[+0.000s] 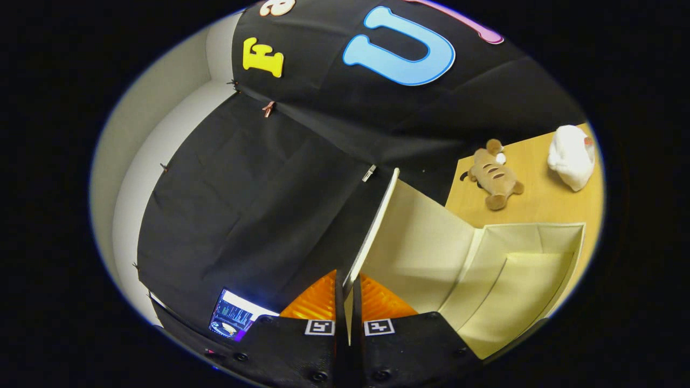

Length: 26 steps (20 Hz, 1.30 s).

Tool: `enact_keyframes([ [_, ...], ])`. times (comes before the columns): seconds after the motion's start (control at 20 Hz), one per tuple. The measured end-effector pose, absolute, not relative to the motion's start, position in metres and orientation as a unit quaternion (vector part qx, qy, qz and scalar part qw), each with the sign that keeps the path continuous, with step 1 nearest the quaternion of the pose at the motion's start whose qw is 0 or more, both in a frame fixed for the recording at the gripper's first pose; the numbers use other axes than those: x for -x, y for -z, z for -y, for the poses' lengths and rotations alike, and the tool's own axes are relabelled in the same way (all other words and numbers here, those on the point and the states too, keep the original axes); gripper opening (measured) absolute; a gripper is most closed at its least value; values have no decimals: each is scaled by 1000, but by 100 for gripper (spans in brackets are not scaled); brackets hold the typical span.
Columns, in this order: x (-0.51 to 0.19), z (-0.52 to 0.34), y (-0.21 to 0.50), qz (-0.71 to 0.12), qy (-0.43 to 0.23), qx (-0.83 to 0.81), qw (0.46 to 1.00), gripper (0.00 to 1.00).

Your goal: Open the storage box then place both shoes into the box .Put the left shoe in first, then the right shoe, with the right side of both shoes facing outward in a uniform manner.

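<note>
My gripper [348,302] is shut on the edge of the storage box's lid [415,237], a thin pale panel that runs edge-on between both fingers and stands lifted up. To the right of the lid lies the open cream box [517,280], its inside bare, resting on the wooden table [544,205]. No shoes lie among the things around the box.
A brown striped plush toy [493,175] and a white plush toy [570,155] lie on the table beyond the box. A small lit screen [235,315] sits low on the left by the black cloth wall.
</note>
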<state>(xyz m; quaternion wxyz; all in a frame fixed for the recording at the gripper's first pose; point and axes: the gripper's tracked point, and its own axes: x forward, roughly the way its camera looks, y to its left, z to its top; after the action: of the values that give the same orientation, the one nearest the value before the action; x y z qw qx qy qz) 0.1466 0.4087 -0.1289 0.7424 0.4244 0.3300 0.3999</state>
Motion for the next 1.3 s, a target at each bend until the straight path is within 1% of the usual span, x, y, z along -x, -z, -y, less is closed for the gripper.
enact_keyframes([
  [0.2, -151, -439, 135, -332, -399, -412, 749, 9],
  [0.3, -150, -447, 136, -328, -399, -404, 755, 13],
  [0.4, -151, -451, 149, -330, -392, -381, 769, 20],
  [0.6, -147, -447, 162, -333, -383, -347, 789, 84],
  [0.95, -145, -423, 158, -305, -370, -323, 816, 84],
  [1.15, -143, -381, 144, -265, -353, -308, 843, 84],
  [1.3, -141, -336, 137, -234, -329, -281, 871, 84],
])
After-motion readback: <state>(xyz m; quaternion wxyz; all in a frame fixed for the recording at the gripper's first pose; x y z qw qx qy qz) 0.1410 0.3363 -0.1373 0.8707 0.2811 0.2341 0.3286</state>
